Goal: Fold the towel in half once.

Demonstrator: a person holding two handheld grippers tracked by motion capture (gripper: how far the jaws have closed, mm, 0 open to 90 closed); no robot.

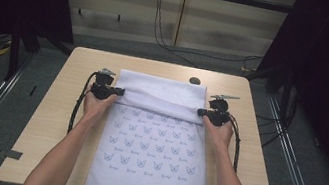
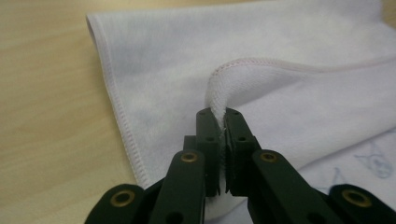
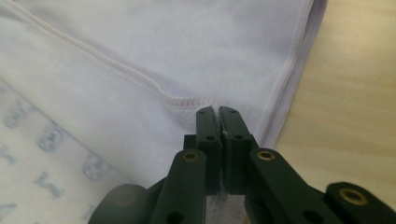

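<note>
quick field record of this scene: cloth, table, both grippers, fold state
cloth: white towel with small blue butterfly prints, lying flat along the table
table: light wood table
left gripper: jaws shut on the towel's hemmed edge at its left side
right gripper: jaws shut on the hemmed edge at the right side
fold state: far part doubled over toward the person, plain underside up; fold not yet finished
other: small dark round object near the far table edge

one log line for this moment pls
stage: folding towel on table | left gripper: shut on far hem | right gripper: shut on far hem | far edge lifted toward person
</note>
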